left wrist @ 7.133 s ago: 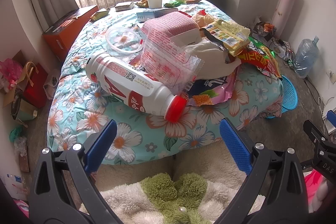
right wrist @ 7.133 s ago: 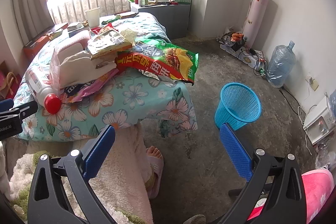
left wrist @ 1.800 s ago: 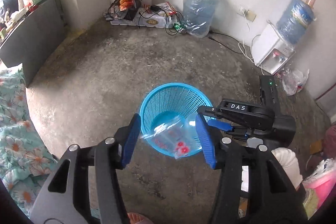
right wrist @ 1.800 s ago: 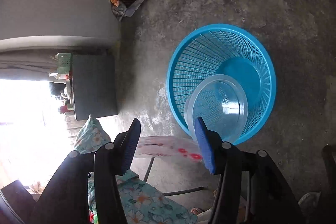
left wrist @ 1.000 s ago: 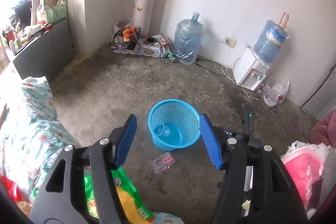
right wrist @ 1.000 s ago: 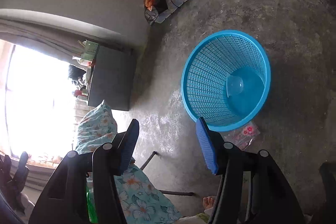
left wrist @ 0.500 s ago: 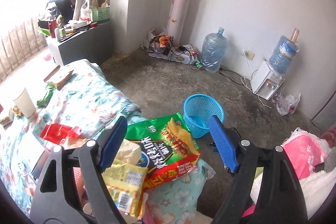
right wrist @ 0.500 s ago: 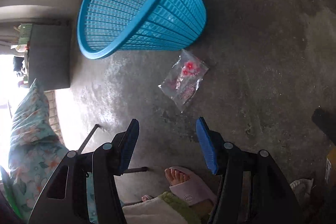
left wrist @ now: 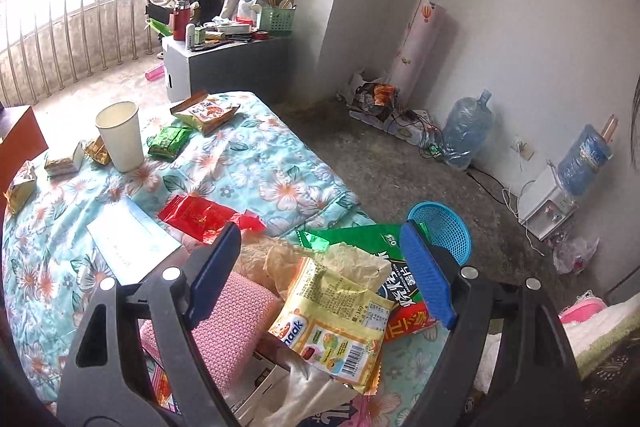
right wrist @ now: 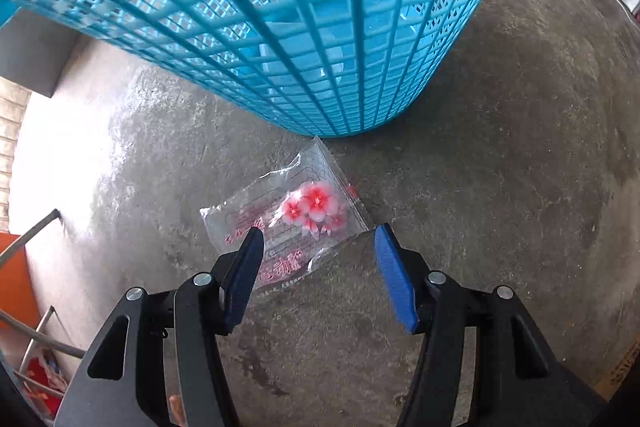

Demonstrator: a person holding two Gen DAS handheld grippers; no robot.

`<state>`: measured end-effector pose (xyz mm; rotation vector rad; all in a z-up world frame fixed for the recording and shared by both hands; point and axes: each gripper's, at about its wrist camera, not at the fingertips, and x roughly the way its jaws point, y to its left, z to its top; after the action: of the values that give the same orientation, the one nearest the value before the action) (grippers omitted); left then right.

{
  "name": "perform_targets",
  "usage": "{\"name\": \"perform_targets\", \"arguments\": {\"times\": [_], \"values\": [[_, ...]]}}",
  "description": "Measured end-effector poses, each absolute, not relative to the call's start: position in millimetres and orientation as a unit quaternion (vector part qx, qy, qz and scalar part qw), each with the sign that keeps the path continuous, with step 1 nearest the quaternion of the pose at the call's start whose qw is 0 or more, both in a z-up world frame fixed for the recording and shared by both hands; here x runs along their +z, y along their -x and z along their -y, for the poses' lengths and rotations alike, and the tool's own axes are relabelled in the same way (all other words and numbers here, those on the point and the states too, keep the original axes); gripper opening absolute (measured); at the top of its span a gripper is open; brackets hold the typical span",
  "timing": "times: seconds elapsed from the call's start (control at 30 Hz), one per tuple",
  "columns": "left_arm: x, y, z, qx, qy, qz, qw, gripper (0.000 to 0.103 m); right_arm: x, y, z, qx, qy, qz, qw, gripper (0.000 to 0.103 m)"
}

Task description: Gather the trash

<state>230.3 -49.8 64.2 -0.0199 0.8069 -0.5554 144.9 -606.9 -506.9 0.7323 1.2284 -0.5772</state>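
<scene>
The right hand-held gripper (right wrist: 318, 245) hangs low over the floor (right wrist: 500, 187), jaws apart and empty, straddling the near edge of a clear bag (right wrist: 288, 223) with red flowers. That bag lies on the concrete, touching the foot of the blue basket (right wrist: 320, 27), so it sits outside the bin and needs picking up. Something pale and clear shows through the basket's mesh, so at least one item seems binned.

The left hand-held gripper (left wrist: 320, 263) is also spread and empty, poised above the heap on the bed (left wrist: 260, 167): a yellow snack packet (left wrist: 336, 331), a green chip bag (left wrist: 360, 239), a red wrapper (left wrist: 200, 217), a paper cup (left wrist: 120, 135). By my reckoning, the job is barely begun.
</scene>
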Motion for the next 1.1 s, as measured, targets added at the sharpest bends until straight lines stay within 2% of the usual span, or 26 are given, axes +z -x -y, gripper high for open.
{"name": "perform_targets", "arguments": {"times": [0.43, 0.53, 0.7, 0.77, 0.9, 0.93, 1.0, 1.07, 1.1], "values": [[47.3, -247.7, 52.4, -0.251, -0.004, -0.401, 0.881, 0.077, -544.3, -158.4, 613.1, -0.264, -0.314, -0.574, 0.708, 0.057], [47.6, -246.1, 52.6, -0.253, -0.005, -0.397, 0.882, 0.077, -547.7, -160.9, 613.4, -0.269, -0.305, -0.584, 0.703, 0.054], [45.4, -244.7, 53.9, -0.256, -0.014, -0.398, 0.881, 0.077, -550.3, -156.7, 627.0, -0.290, -0.318, -0.569, 0.700, 0.054], [44.0, -244.6, 54.9, -0.259, -0.016, -0.399, 0.879, 0.077, -552.5, -156.9, 628.9, -0.280, -0.317, -0.573, 0.702, 0.063], [41.2, -245.5, 55.7, -0.264, -0.013, -0.402, 0.877, 0.077, -551.5, -166.5, 617.0, -0.267, -0.299, -0.589, 0.701, 0.066], [40.5, -245.6, 55.6, -0.264, -0.012, -0.402, 0.877, 0.077, -550.4, -168.5, 613.5, -0.267, -0.298, -0.590, 0.701, 0.063], [39.3, -245.8, 54.7, -0.263, -0.008, -0.403, 0.877, 0.077, -548.0, -169.9, 608.4, -0.277, -0.284, -0.595, 0.699, 0.052], [38.6, -246.1, 52.5, -0.261, -0.005, -0.403, 0.877, 0.077, -545.7, -169.4, 605.9, -0.287, -0.281, -0.598, 0.694, 0.037], [38.8, -245.9, 51.2, -0.260, -0.002, -0.403, 0.878, 0.077, -544.9, -167.9, 603.6, -0.292, -0.277, -0.601, 0.690, 0.032]]}}
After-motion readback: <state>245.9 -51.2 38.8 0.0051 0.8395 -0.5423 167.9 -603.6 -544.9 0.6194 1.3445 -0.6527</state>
